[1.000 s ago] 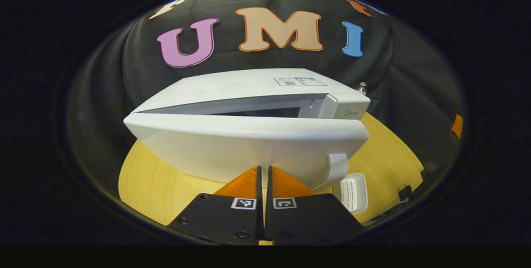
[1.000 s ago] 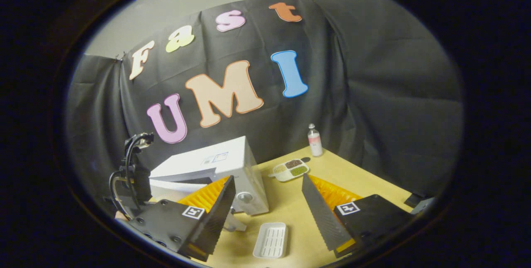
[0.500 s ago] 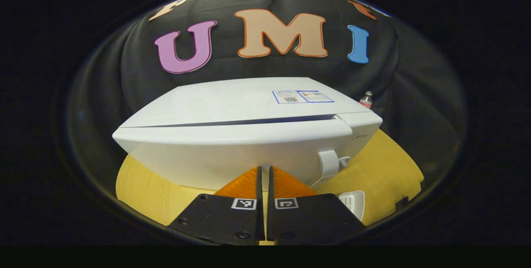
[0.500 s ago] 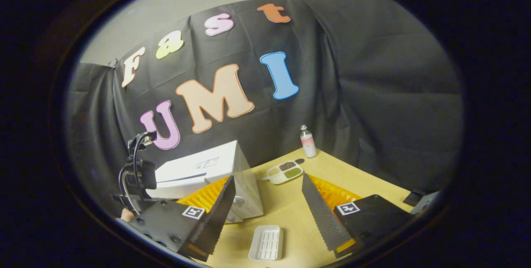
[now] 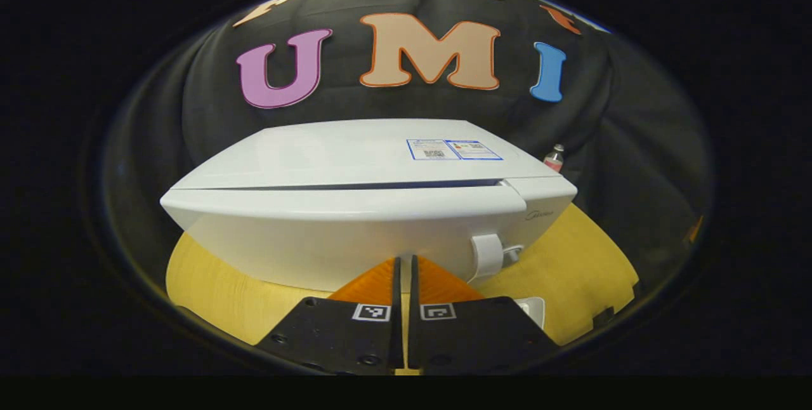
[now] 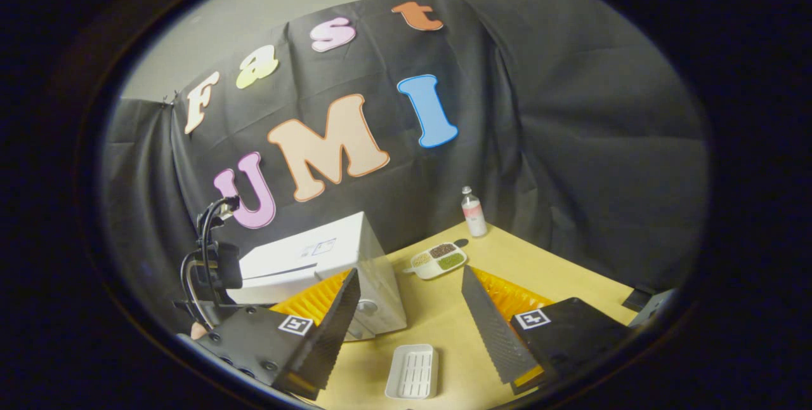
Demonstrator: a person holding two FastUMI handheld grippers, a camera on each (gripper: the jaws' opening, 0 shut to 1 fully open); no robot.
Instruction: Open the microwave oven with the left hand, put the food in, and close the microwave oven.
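white microwave (image 5: 355, 207), yellow wooden table (image 6: 545, 270), white ribbed tray (image 6: 412, 372)

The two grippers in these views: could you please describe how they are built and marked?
The left gripper has two wedge-shaped ribbed fingers on flat black plates with screw holes, each plate bearing a small square black-and-white tag. The right gripper has the same build: ribbed wedge fingers, black plates, one square tag on each. In the right gripper view, the left gripper's body carries a black camera block with looping black cables.
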